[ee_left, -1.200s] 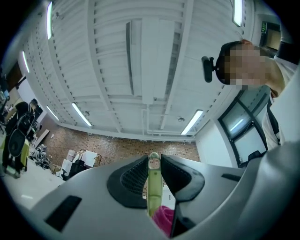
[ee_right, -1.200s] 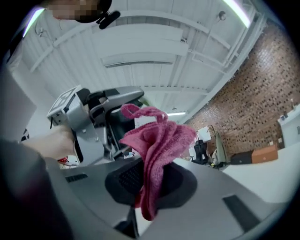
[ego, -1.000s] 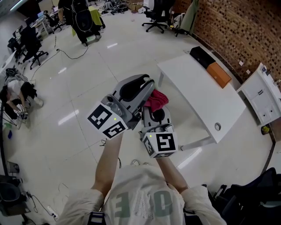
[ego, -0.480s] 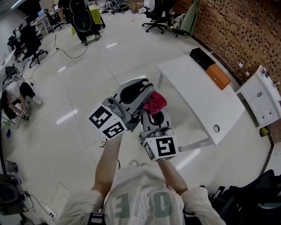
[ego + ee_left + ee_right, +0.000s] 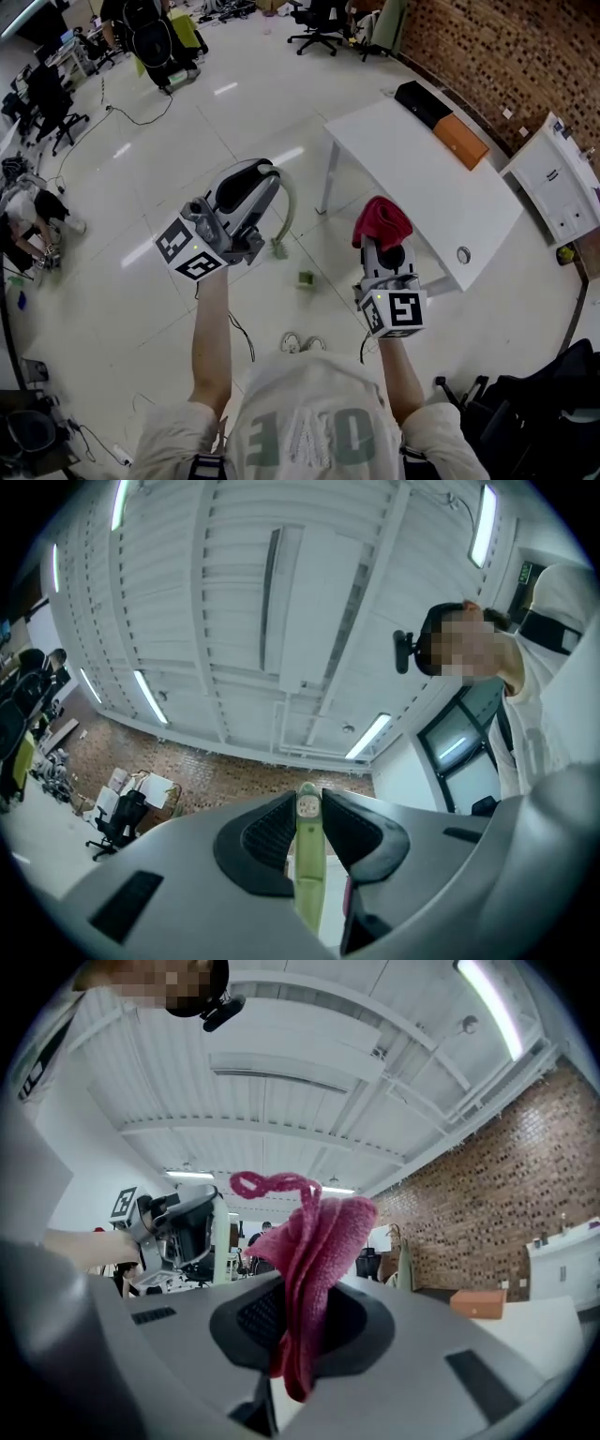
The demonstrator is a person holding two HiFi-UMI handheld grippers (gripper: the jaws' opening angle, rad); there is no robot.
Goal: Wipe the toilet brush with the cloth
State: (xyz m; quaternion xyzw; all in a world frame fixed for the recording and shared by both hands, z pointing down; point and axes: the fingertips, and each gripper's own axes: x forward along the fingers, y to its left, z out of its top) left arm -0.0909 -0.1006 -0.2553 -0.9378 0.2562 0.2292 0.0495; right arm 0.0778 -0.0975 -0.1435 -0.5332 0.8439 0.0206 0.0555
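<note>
Seen from above, a person stands on a shiny white floor [image 5: 141, 187] beside a white tabletop [image 5: 422, 169], holding a gripper in each hand. The left gripper [image 5: 265, 180] [image 5: 307, 808] is clamped on the pale green handle of a toilet brush [image 5: 287, 204] [image 5: 308, 883], which curves out past the jaws and hangs down over the floor, left of the tabletop. The right gripper [image 5: 382, 246] [image 5: 298, 1335] is clamped on a bunched pink-red cloth [image 5: 380, 223] [image 5: 314, 1241] that stands up out of its jaws, seen against the tabletop's near edge. Brush and cloth are well apart, not touching
</note>
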